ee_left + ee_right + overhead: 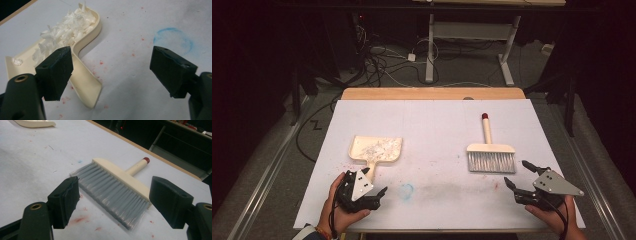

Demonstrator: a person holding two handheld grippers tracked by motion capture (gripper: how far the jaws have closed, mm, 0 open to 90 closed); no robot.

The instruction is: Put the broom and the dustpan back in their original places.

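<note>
Scraps of white paper [65,27] sit piled in the cream dustpan [376,149], which lies on the left part of the white tabletop [432,120]. Its handle points back at your left claw [368,189]. That claw is wide open and holds nothing; in the left gripper view one jaw hangs over the edge of the handle [86,82] and the other is over bare tabletop. Slide it sideways so the handle sits between both jaws, then close slowly. Lift the pan flat, or the scraps could slide out. Your right claw [518,174] is wide open too, and empty. The brush [490,155] lies just in front of it on the right part of the tabletop, grey bristles [113,192] toward you and the red-tipped handle [139,165] pointing away. It looks best to reach past the bristles and pinch the cream handle, because soft bristles will bend and slip. Go slowly, and keep the two claws well apart so they do not bump.
</note>
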